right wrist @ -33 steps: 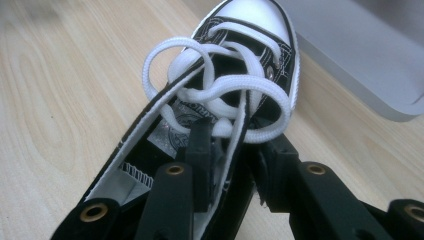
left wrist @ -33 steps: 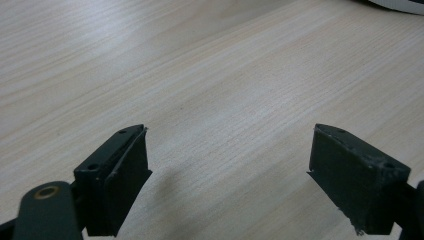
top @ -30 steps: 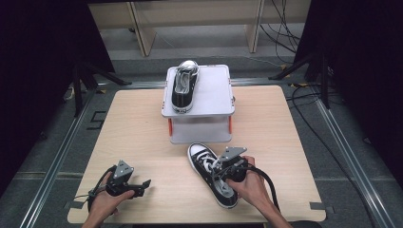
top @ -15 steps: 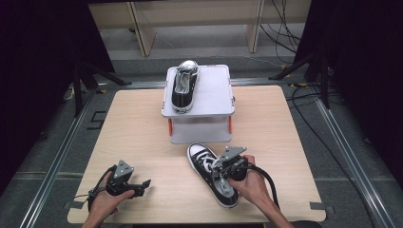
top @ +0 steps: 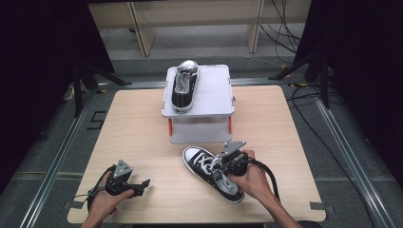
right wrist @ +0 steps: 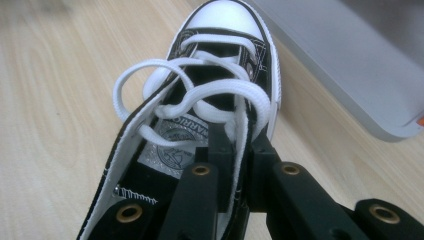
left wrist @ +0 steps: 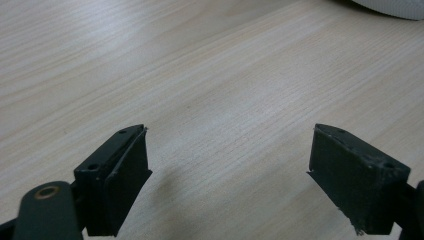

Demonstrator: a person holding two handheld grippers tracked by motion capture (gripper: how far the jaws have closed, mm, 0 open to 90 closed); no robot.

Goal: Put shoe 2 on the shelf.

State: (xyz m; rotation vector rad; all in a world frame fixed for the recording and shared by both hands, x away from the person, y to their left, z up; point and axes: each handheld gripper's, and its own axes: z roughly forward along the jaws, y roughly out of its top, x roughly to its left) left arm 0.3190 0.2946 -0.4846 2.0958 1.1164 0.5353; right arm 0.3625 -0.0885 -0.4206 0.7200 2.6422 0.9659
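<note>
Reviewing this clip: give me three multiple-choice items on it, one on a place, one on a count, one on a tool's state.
1. Where is the shoe that no tool touches?
A. on the white box
B. on the floor
C. under the table

2. How many shoes are in view?
A. one
B. two
C. four

3. What is the right tool doing?
A. hanging open in the air
B. lying on the box
C. shut on the near shoe's side wall

Answers:
1 A: the far shoe lies on the box.
2 B: that one, plus the near shoe on the table.
3 C: the right tool pinches the canvas edge, one jaw inside and one outside; the left tool is open.
</note>
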